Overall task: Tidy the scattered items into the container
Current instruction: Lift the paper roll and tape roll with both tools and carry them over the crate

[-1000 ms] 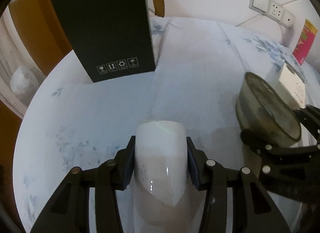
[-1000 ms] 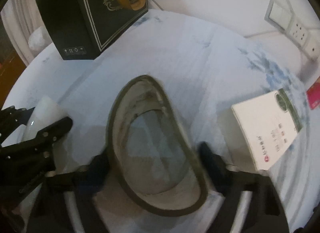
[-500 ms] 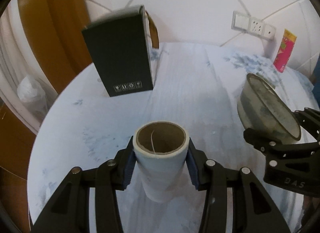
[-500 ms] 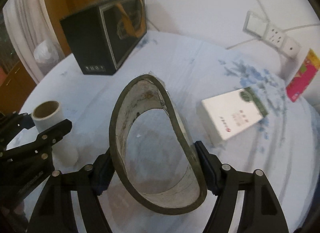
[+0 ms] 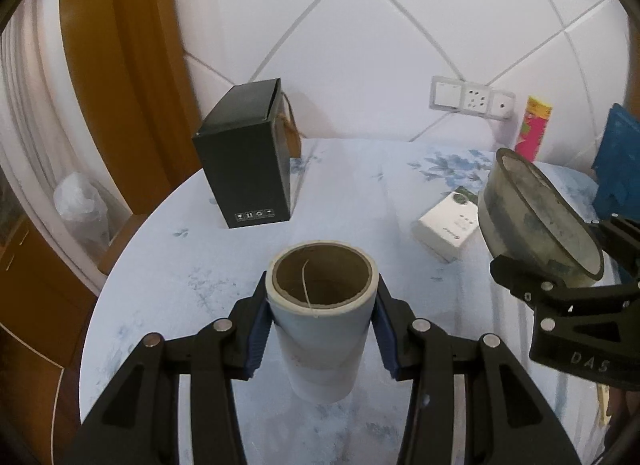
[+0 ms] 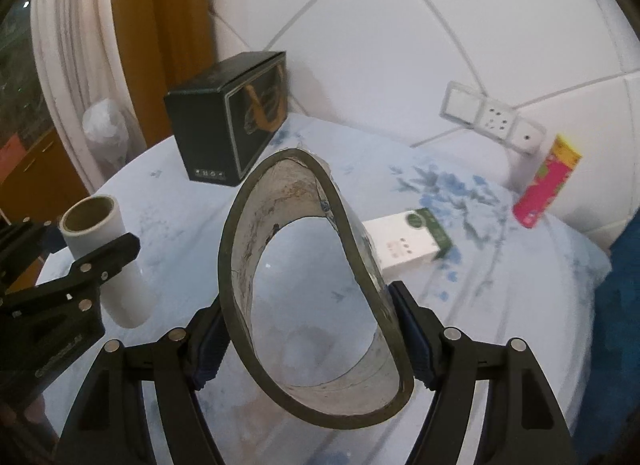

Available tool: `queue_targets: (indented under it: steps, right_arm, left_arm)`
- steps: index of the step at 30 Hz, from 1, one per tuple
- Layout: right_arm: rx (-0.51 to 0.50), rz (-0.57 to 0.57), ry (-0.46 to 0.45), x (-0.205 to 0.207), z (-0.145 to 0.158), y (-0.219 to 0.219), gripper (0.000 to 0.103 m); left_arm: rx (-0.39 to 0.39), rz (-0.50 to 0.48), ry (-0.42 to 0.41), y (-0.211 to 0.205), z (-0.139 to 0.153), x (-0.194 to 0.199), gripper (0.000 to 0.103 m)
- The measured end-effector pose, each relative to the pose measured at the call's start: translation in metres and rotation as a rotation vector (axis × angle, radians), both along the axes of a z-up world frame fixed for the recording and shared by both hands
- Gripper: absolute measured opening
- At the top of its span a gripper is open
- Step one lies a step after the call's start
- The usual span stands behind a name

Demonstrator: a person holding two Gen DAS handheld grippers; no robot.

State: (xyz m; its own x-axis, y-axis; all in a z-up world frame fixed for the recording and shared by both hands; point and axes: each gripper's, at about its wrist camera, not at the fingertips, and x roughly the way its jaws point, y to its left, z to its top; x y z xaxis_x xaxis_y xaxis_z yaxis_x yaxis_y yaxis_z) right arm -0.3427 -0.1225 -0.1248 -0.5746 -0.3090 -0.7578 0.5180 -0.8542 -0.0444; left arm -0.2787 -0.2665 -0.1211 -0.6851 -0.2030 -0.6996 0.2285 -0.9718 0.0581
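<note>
My left gripper [image 5: 320, 329] is shut on a white paper roll [image 5: 322, 329] with a brown cardboard core, held upright above the table; it also shows in the right wrist view [image 6: 108, 261]. My right gripper [image 6: 310, 333] is shut on a large squashed roll of clear tape [image 6: 312, 289] with a dark green rim, also seen in the left wrist view [image 5: 536, 221]. A black gift box [image 5: 248, 161] with a brown handle stands at the table's far left [image 6: 228, 133]. A small white carton [image 5: 448, 225] lies on the cloth [image 6: 404, 243].
The round table [image 5: 168, 265] wears a pale blue flowered cloth. A pink and yellow packet [image 6: 548, 181] leans on the tiled wall under a socket strip [image 6: 492, 121]. Something blue [image 5: 616, 161] sits at the right edge. A wooden door frame [image 5: 120, 65] stands left.
Both grippers have risen and pulled back from the table with their rolls. The black box and the white carton now look farther away.
</note>
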Motion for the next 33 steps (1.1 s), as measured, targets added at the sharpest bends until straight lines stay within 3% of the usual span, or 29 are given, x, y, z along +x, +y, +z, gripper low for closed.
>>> queue_targets:
  steps: [20, 26, 33]
  right_arm:
    - [0.034, -0.306, 0.090, 0.079, 0.060, 0.095, 0.074]
    - [0.039, -0.371, 0.124, 0.094, 0.080, 0.138, 0.074]
    - [0.011, -0.423, 0.236, 0.107, 0.132, 0.221, 0.074]
  left_arm:
    - [0.018, -0.278, 0.086, 0.085, 0.047, 0.036, 0.045]
    - [0.011, -0.343, 0.114, 0.132, 0.064, 0.036, 0.045]
    - [-0.004, -0.397, 0.192, 0.222, 0.103, 0.024, 0.045]
